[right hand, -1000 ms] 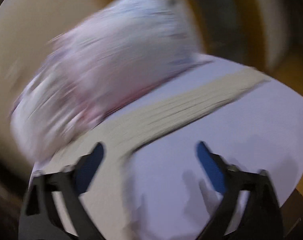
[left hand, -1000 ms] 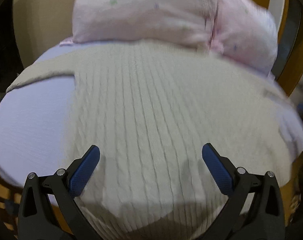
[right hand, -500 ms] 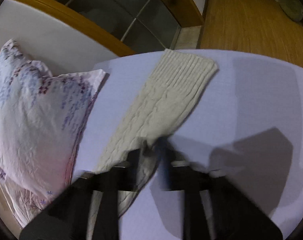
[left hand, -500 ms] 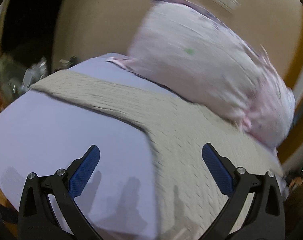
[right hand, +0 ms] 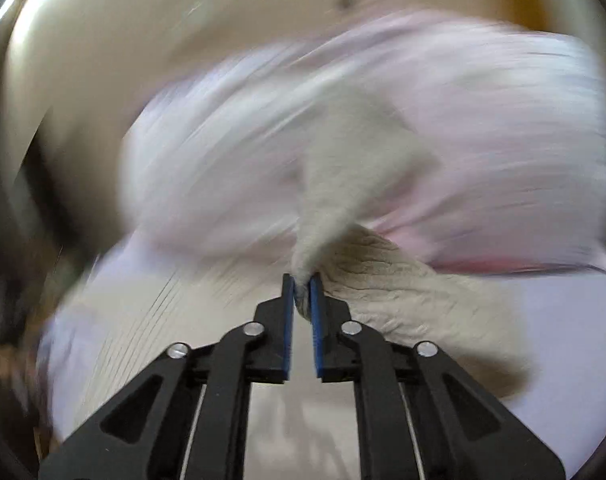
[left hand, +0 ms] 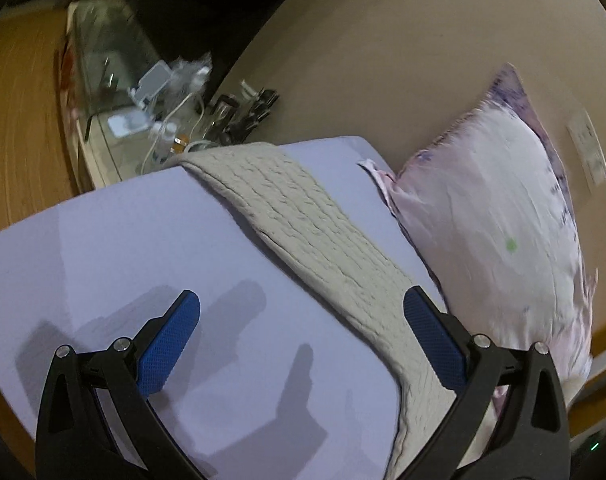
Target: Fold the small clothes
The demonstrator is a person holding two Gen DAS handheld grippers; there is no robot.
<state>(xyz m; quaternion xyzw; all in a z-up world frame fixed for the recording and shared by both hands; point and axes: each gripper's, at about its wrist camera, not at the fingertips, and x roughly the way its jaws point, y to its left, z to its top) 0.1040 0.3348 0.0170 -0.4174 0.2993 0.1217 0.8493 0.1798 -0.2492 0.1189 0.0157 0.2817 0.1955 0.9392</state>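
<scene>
A cream cable-knit sweater lies on a lilac sheet. In the left wrist view its left sleeve [left hand: 303,232] stretches flat from the far edge toward the lower right. My left gripper [left hand: 303,320] is open and empty above the sheet [left hand: 123,248], beside the sleeve. My right gripper [right hand: 301,280] is shut on the other sleeve [right hand: 343,184], which is lifted and bunched between the blue pads; the view is blurred by motion. The sweater body [right hand: 403,292] lies below it.
A pink floral pillow [left hand: 503,240] leans against the beige headboard [left hand: 423,60] at the right, and shows blurred in the right wrist view [right hand: 483,120]. A bedside table with cables and small items [left hand: 163,92] stands beyond the bed's far corner. Wooden floor [left hand: 15,140] lies left.
My right gripper shut on the right sleeve and lifted it, swinging toward the sweater body. My left gripper turned left from the sweater body to the left sleeve, staying open.
</scene>
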